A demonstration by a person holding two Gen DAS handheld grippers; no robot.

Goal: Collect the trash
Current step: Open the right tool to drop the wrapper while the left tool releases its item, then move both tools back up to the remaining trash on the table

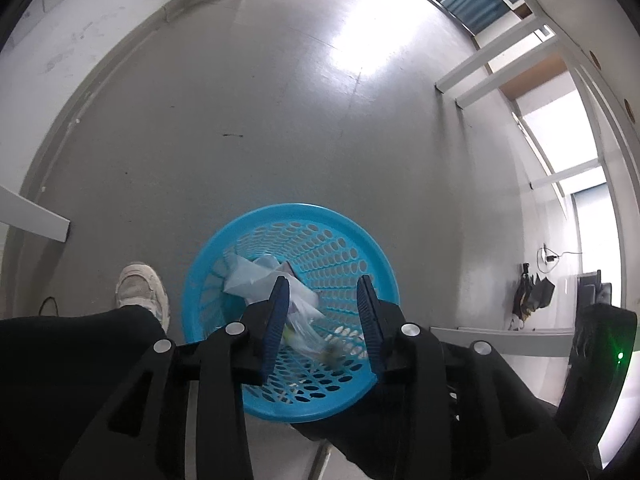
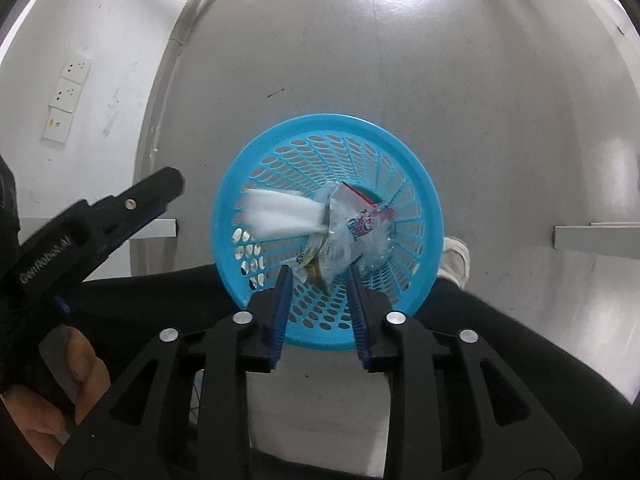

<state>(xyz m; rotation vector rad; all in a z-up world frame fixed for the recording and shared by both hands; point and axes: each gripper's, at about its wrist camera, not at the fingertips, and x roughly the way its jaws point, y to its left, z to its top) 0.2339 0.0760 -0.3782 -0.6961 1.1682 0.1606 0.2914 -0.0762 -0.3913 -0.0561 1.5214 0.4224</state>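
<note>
Blue perforated basket [image 2: 420, 184] stands on the grey floor [image 1: 240, 120] with clear plastic wrappers [image 2: 348, 240] and a white bag [image 2: 276, 216] inside. Above its rim, left tongs [image 1: 323, 284] and right tongs [image 2: 318, 274] both gape apart, gripping nothing. Beside the basket, a white shoe [image 1: 140, 284].

Basket [image 2: 328, 128] mouth open above — trash [image 2: 340, 232] fills it (legs [image 2: 140, 300] flank).

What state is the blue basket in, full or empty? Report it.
Partly filled. The blue basket holds a white plastic bag and printed wrappers, well below its rim; perforated wall stays bare above them.
</note>
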